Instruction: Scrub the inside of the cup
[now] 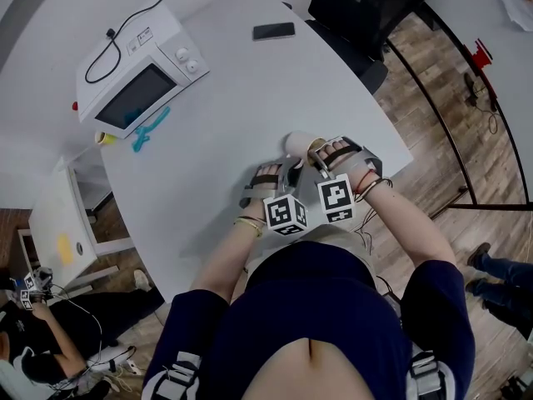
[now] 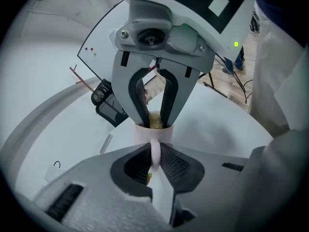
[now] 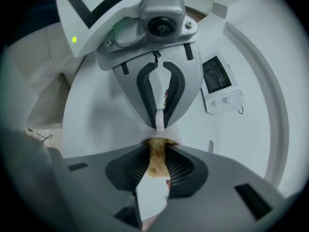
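Cup (image 1: 296, 142), pale pink, sits near the 6 o'clock edge of the white worktop (image 1: 216, 98), close in front of the person, with the microwave (image 1: 137, 73) off at 10 o'clock and a phone (image 1: 274, 31) at 12 o'clock. The left gripper (image 2: 155, 154) has its fingers (image 2: 175, 166) pinched onto the cup's handle (image 3: 159, 116), which stands edge-on between the ribbed pads. That grip probably keeps the cup from turning or sliding while it is scrubbed. From the opposite side, the right gripper (image 3: 155, 151) pinches a tan scouring sponge (image 3: 155, 164) between its fingers (image 3: 182, 167) and reaches down into the cup's mouth at its 12 o'clock, so the sponge seems placed to rub the inner wall. The two grippers face each other across the rim, which lets one brace against the push of the other. Much stays out of sight. The cup's interior and the sponge's lower end are hidden behind the rim in both gripper views, so contact with the wall or bottom cannot be confirmed. In the head view the hands and marker cubes (image 1: 286, 213) cover both sets of fingers. Whether the cup's base rests on the worktop or is lifted slightly cannot be told.
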`<state>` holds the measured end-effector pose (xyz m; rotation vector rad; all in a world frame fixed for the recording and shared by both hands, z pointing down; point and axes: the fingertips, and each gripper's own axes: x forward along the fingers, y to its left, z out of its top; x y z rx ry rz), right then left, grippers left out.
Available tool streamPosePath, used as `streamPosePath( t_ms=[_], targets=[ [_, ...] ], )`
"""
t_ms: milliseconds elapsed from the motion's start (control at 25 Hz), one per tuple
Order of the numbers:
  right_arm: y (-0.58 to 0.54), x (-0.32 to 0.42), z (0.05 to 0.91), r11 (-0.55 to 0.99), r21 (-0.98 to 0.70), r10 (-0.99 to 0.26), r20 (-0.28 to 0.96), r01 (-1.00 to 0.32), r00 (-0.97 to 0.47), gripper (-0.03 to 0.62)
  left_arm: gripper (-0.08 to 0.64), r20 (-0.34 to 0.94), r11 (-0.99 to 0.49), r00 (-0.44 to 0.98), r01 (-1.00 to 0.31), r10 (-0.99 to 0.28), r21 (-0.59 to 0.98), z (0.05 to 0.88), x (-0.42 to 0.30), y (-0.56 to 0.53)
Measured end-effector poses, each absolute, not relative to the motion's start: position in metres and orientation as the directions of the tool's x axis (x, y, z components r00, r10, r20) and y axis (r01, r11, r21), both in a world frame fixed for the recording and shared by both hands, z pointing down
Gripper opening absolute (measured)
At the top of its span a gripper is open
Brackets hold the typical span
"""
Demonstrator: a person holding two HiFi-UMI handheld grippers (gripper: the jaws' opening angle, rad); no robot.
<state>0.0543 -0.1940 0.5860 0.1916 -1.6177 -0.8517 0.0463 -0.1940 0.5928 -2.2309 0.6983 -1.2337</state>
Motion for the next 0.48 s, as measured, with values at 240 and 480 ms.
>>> streamPosePath(
  t_ms=[240, 480],
  targets=[
    [-0.1972, 0.0528, 0.5858, 0.789, 0.579, -0.518, 0.807, 0.205, -0.285, 0.109, 0.055, 0.617, -0.753, 0.458, -0.213, -0.64, -0.623, 0.593, 0.0457, -0.1943],
    [-0.2039, 0.0484, 0.5818, 0.892, 0.443, -0.444, 0.823, -0.09, -0.354, 0.107, 0.055, 0.62, -0.757, 0.456, -0.229, -0.639, -0.611, 0.5934, 0.0434, -0.1952]
  ],
)
